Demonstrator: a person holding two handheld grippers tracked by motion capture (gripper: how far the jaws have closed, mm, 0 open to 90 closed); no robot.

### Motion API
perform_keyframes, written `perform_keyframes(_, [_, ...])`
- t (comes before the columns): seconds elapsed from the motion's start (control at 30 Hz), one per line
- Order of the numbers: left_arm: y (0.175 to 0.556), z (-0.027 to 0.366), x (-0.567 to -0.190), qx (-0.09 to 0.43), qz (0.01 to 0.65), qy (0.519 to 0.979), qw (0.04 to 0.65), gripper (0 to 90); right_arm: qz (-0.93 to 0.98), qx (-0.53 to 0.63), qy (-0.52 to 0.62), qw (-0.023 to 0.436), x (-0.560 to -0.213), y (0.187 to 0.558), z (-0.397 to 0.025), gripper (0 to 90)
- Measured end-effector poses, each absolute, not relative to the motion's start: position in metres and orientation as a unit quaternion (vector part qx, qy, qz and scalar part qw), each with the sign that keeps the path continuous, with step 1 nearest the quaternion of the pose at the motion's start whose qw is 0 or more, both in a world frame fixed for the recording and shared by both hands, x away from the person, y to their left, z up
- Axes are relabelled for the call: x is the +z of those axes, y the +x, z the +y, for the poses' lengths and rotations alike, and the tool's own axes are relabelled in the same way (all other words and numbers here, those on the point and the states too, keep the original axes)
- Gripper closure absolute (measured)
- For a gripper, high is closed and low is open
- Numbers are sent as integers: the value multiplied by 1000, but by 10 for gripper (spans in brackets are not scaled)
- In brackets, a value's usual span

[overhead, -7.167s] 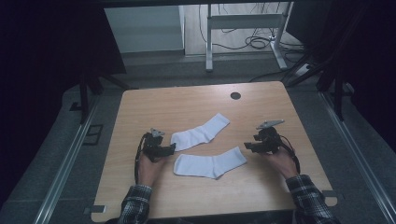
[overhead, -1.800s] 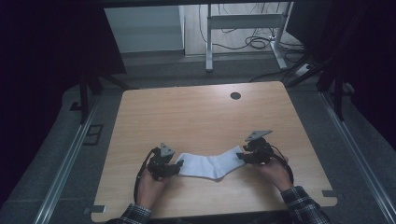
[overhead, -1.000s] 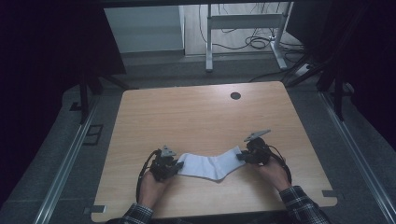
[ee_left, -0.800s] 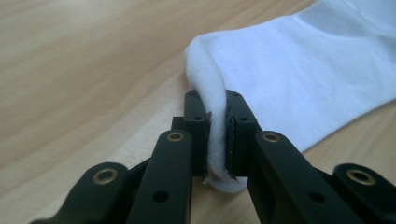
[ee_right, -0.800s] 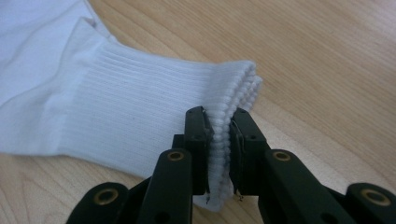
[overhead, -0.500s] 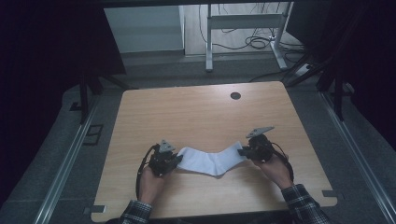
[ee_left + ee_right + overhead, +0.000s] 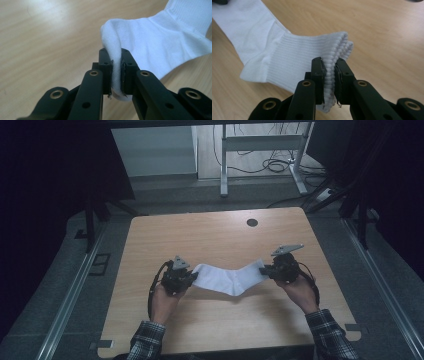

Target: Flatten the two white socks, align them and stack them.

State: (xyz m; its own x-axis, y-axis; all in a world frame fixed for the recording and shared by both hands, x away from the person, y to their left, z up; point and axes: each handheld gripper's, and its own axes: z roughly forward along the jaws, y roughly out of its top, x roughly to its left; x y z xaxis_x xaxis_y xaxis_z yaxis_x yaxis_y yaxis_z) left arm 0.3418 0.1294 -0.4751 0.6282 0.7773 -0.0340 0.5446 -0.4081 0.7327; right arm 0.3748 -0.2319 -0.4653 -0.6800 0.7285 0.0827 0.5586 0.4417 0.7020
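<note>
White socks (image 7: 229,279) stretched out across the near half of the wooden table (image 7: 210,237), laid one on the other as far as the ribbed cuff edges show, and a claw on each end. The left gripper (image 7: 186,279) has its jaws pinched tight on the smooth toe end; in the left gripper view that left gripper (image 7: 116,72) squeezes a fold of white fabric (image 7: 160,42) between its pads, the rest of the cloth running off to the upper right. The right gripper (image 7: 265,268) is clamped on the cuff end; in the right gripper view the right gripper (image 7: 329,77) bites the stacked ribbed edges (image 7: 312,55). The socks hang between the two in a shallow V, the heel bend pointing toward the person. Plaid sleeves (image 7: 147,340) come in from the bottom edge. A small dark hole (image 7: 252,222) sits near the table's far edge.
</note>
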Motion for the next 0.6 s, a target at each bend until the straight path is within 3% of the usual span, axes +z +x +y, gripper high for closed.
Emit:
perform_keyframes(0.3, [373, 120, -469, 187, 414, 817, 356, 820, 829, 368, 398, 134, -454, 401, -233, 787])
perform_keyframes(0.6, [397, 111, -497, 195, 437, 818, 319, 817, 827, 355, 416, 132, -477, 426, -228, 785])
